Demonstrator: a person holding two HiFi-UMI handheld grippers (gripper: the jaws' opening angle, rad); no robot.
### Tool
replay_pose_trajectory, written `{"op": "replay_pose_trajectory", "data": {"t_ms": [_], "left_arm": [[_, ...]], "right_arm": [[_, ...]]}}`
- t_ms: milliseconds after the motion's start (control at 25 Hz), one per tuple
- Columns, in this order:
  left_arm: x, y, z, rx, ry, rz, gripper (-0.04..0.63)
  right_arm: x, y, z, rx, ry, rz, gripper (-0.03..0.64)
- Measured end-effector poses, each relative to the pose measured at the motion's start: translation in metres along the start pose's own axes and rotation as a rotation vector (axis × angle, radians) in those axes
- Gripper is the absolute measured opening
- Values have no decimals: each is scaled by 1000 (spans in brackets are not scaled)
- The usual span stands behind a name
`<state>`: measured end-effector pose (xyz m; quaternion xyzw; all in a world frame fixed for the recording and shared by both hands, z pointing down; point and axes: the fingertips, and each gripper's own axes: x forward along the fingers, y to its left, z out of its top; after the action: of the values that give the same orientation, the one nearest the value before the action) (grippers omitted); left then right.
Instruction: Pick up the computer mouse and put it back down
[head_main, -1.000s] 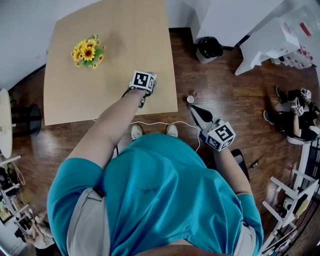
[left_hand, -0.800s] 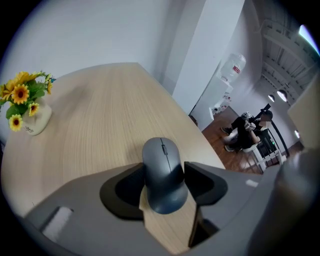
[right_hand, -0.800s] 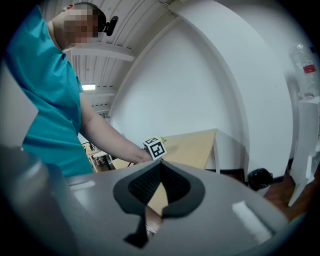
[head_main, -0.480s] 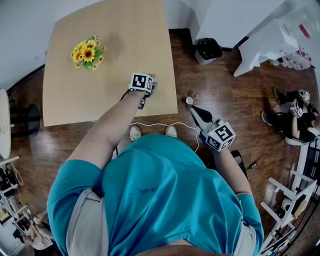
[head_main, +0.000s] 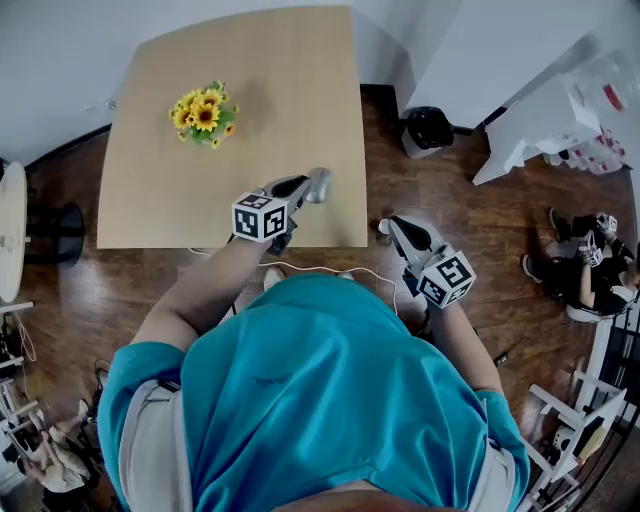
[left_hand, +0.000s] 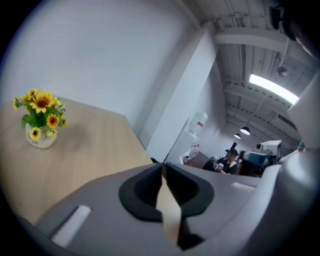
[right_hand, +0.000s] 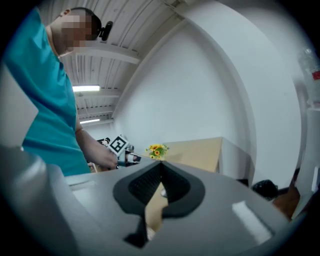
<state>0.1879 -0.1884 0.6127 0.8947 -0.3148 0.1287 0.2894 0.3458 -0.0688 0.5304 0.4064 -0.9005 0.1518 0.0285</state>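
Head view | L tool (head_main: 318, 184) just closing shut, empty | R tool (head_main: 388, 226) shut | pale wood tbl (head_main: 250, 90)

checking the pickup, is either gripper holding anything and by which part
Nothing is held. The left gripper has just closed its jaws on each other with nothing between them, and the right gripper is shut and empty too.
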Motion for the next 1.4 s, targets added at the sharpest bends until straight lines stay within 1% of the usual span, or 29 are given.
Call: {"op": "replay_pose_trajectory", "data": {"t_ms": [40, 200, 320, 440, 520, 600, 720, 840, 920, 1000, 1120, 1240, 1400], "left_arm": [[-13, -9, 7, 10, -38, -8, 2], [-61, -43, 23, 58, -134, -37, 3], [-98, -50, 29, 63, -188, 5, 3], [-139, -39, 37, 43, -251, 75, 3], [-168, -27, 40, 46, -290, 107, 3], [-199, -12, 42, 63, -321, 119, 3], [-250, 21, 46, 110, -358, 108, 3], [-304, 63, 50, 161, -368, 87, 3], [-338, 89, 51, 179, -352, 68, 3], [-370, 115, 54, 181, -334, 36, 3], [-407, 151, 51, 170, -306, 16, 4], [-422, 170, 48, 149, -313, 20, 4], [-413, 182, 55, 136, -306, 26, 4]], "right_arm": [[0, -1, 4, -2, -10, 6, 2], [-3, -4, 17, -10, -39, 42, 2], [3, 0, 24, -22, -43, 95, 2], [21, 14, 31, -47, -35, 156, 2], [40, 28, 34, -61, -25, 184, 2], [65, 50, 35, -71, -21, 204, 2], [108, 93, 36, -88, -17, 213, 2], [158, 134, 37, -70, -16, 178, 2], [189, 157, 39, -9, -34, 133, 2], [218, 187, 41, 35, -53, 102, 2], [251, 232, 38, 44, -50, 91, 2], [267, 251, 35, 15, -35, 100, 2], [284, 245, 33, 1, -35, 122, 2]]}}
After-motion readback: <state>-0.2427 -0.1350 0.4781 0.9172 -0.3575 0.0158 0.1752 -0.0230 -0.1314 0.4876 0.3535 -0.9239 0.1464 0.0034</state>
